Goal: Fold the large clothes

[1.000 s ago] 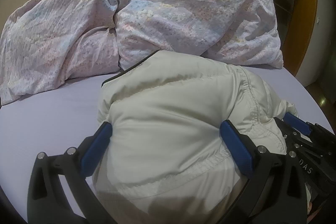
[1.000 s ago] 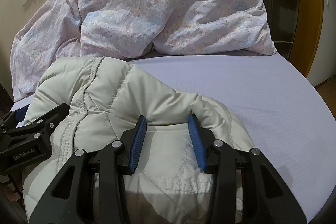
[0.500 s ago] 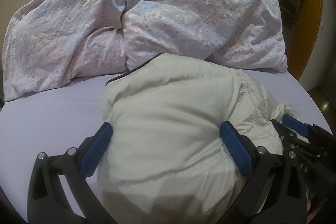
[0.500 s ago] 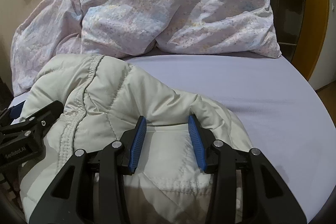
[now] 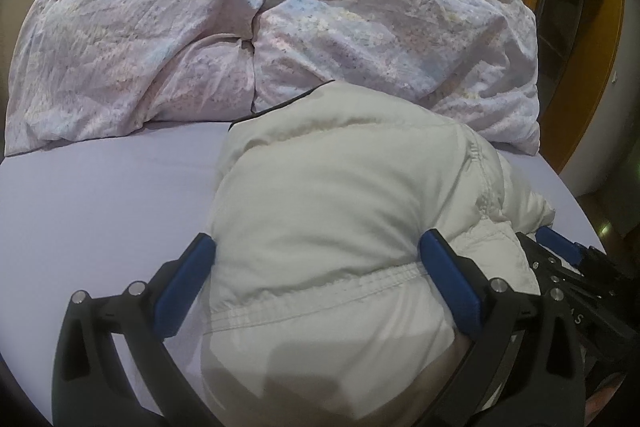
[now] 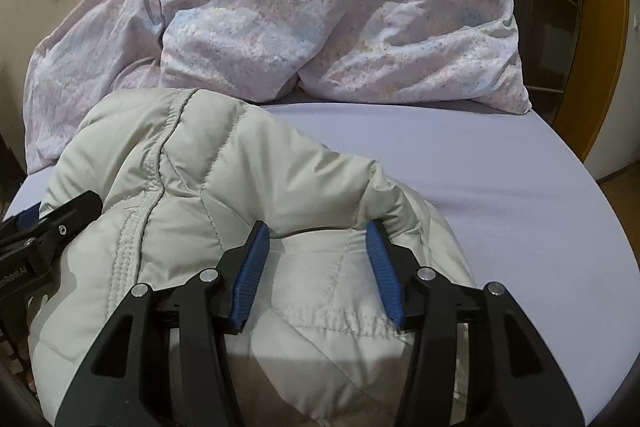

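On the near part of the bed (image 5: 100,195), our cream puffer jacket (image 5: 340,211) lies bunched; our left hand-held gripper (image 5: 316,259) spreads wide around its bulk, and our right hand-held gripper (image 6: 316,247) is clamped on a fold.

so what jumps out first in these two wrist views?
The puffy cream jacket bunched up in the near foreground of both views, sitting between the blue pads of the left gripper and right gripper. Behind it, a rumpled pastel floral duvet is heaped at the far end of the lilac bedsheet.
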The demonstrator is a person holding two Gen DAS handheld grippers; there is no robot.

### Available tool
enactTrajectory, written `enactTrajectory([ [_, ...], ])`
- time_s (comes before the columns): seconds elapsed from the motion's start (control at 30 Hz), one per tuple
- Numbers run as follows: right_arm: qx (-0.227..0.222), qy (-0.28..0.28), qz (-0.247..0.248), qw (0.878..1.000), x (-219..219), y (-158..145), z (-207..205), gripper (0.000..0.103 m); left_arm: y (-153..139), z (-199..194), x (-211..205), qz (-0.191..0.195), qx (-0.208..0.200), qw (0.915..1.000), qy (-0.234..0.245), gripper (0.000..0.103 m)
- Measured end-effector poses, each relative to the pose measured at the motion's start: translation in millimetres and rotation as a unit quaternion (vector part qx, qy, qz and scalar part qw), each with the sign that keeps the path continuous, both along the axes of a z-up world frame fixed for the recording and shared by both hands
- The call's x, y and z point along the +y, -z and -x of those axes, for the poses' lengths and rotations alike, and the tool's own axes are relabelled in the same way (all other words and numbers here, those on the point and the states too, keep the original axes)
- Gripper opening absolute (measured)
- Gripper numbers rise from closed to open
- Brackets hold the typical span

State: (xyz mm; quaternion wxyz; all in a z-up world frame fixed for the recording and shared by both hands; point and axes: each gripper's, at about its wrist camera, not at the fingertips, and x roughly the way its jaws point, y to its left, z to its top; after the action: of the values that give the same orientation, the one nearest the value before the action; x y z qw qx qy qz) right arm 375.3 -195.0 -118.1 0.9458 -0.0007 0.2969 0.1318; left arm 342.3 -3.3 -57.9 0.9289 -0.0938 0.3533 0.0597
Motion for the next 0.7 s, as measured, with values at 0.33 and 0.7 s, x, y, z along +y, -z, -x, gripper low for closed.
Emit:
enactTrajectory([
  [0.33,0.040,-0.033,-0.128,0.990,-79.8,-25.0,38.2,0.102,-14.6,51.8,48.9,0.107,0.024,0.9927,0.049,0.101],
  [0.7,0.204,-0.065,-0.245,0.946,-124.0,29.1,18.4,0.102,-7.7,70.6,63.7,0.127,0.054,0.9877,0.074,0.101],
])
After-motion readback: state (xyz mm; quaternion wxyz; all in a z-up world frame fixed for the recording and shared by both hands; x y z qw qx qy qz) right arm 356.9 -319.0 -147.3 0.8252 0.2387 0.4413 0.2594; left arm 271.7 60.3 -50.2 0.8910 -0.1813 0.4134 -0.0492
